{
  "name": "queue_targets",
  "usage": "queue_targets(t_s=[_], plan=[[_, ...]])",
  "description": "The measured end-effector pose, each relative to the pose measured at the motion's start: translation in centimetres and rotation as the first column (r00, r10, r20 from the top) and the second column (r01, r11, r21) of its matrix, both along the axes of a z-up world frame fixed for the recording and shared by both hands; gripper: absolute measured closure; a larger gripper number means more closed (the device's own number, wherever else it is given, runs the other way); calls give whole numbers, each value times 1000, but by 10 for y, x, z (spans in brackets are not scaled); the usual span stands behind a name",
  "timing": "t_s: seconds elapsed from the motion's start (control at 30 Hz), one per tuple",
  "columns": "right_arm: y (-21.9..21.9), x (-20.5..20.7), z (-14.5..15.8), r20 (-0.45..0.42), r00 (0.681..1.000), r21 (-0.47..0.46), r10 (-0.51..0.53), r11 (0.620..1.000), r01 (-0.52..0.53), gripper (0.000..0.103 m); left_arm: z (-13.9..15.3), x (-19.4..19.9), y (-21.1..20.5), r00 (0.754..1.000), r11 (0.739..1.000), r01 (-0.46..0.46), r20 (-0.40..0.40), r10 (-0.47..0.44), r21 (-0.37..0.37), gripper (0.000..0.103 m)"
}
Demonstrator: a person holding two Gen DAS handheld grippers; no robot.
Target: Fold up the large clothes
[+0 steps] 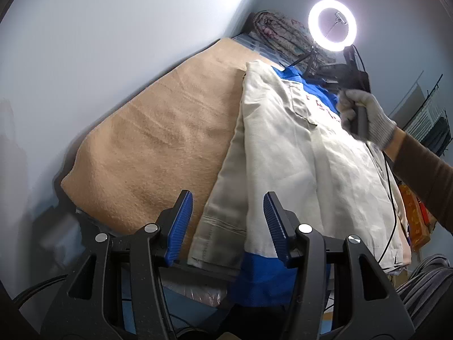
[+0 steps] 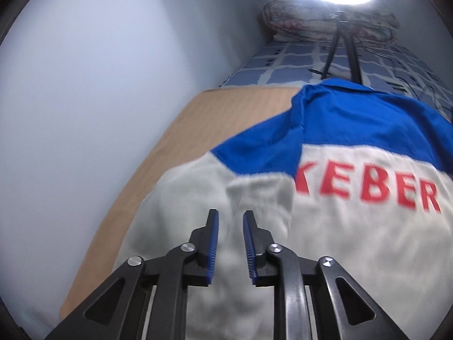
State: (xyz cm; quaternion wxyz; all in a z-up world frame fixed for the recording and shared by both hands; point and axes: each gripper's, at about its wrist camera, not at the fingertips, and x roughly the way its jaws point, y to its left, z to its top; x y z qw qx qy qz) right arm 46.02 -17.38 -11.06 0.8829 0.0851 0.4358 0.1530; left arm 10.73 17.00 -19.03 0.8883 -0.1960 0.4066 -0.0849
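Observation:
A large work jacket [image 1: 305,153], off-white with blue shoulders and red lettering, lies spread on a tan blanket [image 1: 158,147]. In the left wrist view my left gripper [image 1: 228,198] is open, its blue pads either side of the jacket's near hem and a folded sleeve. The gloved right hand [image 1: 368,116] holds the other gripper's handle over the jacket's far part. In the right wrist view my right gripper [image 2: 230,218] is open and empty just above the jacket [image 2: 325,226], below the blue yoke and left of the red letters.
A lit ring light [image 1: 331,25] on a tripod stands at the far end on a blue checked sheet [image 2: 297,62], with a rolled quilt [image 2: 325,19] behind. A white wall [image 1: 99,42] runs along the left. A black cable [image 1: 392,198] crosses the jacket's right side.

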Motion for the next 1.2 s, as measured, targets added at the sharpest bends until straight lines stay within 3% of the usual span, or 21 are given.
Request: queue_targets(t_s=[0.2,0.27,0.33,0.4,0.53,0.63,0.73,0.93,1.03,1.2], plan=[[11,54,-19,30,999,-30,19,999,-18,88,-10,8,1,1000,1000,0,-27,-1,-28,49],[2,65,-30,19,1000,-42,-23,999,23,88,-13,10,0,999,999,-2,-40,0,-43,46],[-17,82,-55,-54,991,-41,-120,992,118,92,-16,11,-1,999,998,1,-52,-4,-65,45],[-34,88,-69,-88,982,7,-166,986,167,98,-19,11,-1,998,997,2,-63,-7,-75,45],[-50,83,-64,-93,982,106,-162,979,172,95,-28,15,2,996,993,3,-87,-14,-120,45],[-60,68,-45,-60,984,124,-167,977,173,82,-33,18,6,996,986,1,-91,-17,-167,45],[-59,48,-28,-50,992,137,-119,983,125,81,-31,16,9,996,978,-15,-94,-4,-210,45],[-23,-30,3,-55,994,96,99,991,-94,78,-30,12,13,995,972,-34,-102,11,-231,43],[6,-81,3,-91,971,92,221,973,-213,78,-31,7,12,994,972,-27,-105,2,-234,33],[62,-145,-26,-190,904,95,383,924,-371,78,-37,-1,5,992,977,-12,-124,-15,-214,33]])
